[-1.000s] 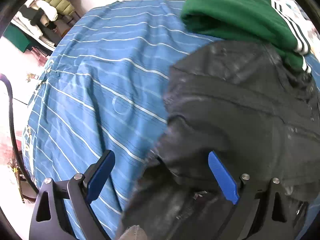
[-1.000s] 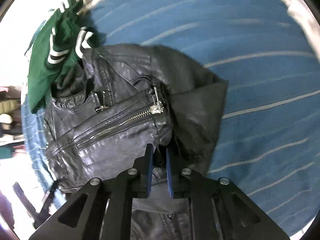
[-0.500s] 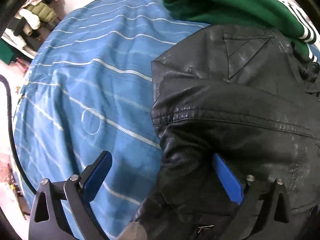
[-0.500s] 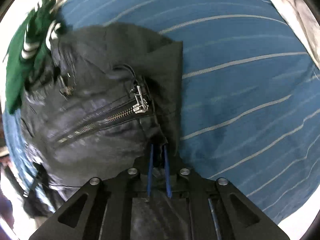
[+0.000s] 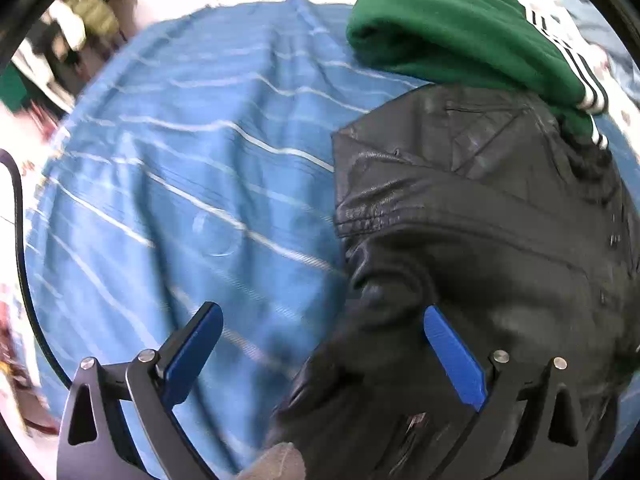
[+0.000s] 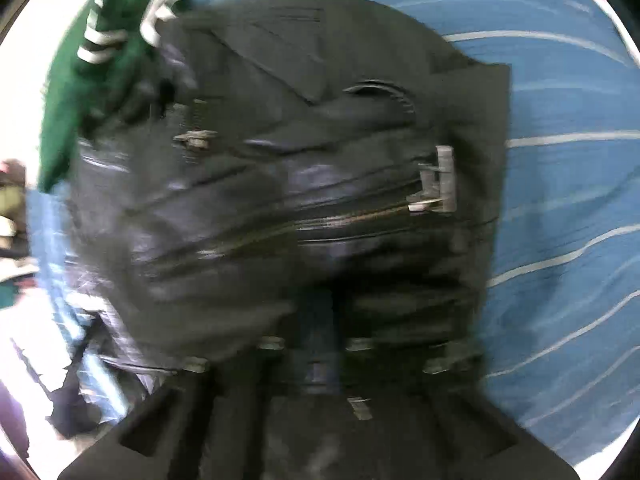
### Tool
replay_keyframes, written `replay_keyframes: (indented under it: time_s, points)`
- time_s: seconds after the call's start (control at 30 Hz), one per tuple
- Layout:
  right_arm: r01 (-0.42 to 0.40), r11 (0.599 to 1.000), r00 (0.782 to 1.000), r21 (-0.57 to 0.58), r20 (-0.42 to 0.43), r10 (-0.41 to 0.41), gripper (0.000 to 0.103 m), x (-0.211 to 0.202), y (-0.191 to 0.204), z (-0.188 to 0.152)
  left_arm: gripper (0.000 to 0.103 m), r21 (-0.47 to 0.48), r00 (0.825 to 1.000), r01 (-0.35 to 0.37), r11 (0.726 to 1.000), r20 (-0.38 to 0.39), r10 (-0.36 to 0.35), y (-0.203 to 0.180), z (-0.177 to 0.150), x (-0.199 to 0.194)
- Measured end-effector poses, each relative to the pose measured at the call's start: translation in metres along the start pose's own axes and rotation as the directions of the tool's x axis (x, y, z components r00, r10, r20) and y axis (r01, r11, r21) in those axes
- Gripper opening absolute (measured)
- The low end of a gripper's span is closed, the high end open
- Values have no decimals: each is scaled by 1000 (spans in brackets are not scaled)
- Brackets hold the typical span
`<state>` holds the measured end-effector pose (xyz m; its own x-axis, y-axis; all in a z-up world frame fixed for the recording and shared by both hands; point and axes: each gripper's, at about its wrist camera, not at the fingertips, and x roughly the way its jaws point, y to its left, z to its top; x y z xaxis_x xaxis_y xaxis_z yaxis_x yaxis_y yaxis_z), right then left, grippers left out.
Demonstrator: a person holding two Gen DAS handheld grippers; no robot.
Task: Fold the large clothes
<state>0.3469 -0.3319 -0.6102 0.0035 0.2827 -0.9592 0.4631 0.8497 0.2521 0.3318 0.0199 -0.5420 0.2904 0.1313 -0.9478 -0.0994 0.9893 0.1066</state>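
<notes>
Left gripper (image 5: 320, 344): fingers wide, near edge of black jacket (image 5: 480, 220) between them.
Right gripper (image 6: 320, 336): blurry, cannot tell.
Green top (image 5: 460, 28): far side, touching jacket.
Bed (image 5: 192, 184): blue, striped.

A black leather jacket (image 5: 480, 240) lies bunched just ahead of both grippers, zipper (image 6: 320, 220) showing. A green garment (image 5: 452, 28) lies beyond, touching it.

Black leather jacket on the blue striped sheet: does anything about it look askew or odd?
The black leather jacket lies bunched, its far edge touching the green garment with white stripes. The open left gripper straddles its edge over the blue striped sheet. No damage shows.
</notes>
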Motion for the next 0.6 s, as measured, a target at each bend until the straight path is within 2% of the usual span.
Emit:
replay_keyframes:
  time_s: [0.03,0.1,0.17,0.2,0.33,0.4,0.43,0.47,0.5,0.6]
  points:
    - [15,1000,1000,8,12,-15,7,-10,0,-2,103,15,1000,-11,1000,16,11,-1,-2,-11]
    - [96,995,992,-16,80,-95,18,-43,1,-13,103,44,999,-14,999,38,12,-5,-8,-26]
    - [179,983,977,-43,120,-173,48,-69,0,-34,103,84,999,-31,996,39,27,-10,-17,-29]
    - [197,979,976,-50,106,-191,52,-69,0,-40,103,103,999,-44,994,28,42,-15,-22,-25]
    - [247,962,968,-113,-17,-250,52,-31,-5,-61,103,143,993,-111,983,-35,117,-26,-38,7]
    - [234,962,969,-140,-44,-242,52,-8,-2,-61,103,145,987,-141,979,-51,149,-28,-42,20]
    - [241,959,967,-151,-50,-250,42,3,0,-59,103,121,988,-134,984,-57,142,-25,-43,24]
    - [265,952,962,-154,-30,-272,19,6,-1,-57,103,88,990,-119,989,-65,125,-20,-43,25]
    - [308,943,951,-129,12,-309,19,4,-6,-54,103,65,991,-107,992,-75,111,-17,-43,24]
    - [195,980,981,41,14,-196,17,-6,-41,-53,103,5,993,-83,997,-88,83,-8,-43,26]
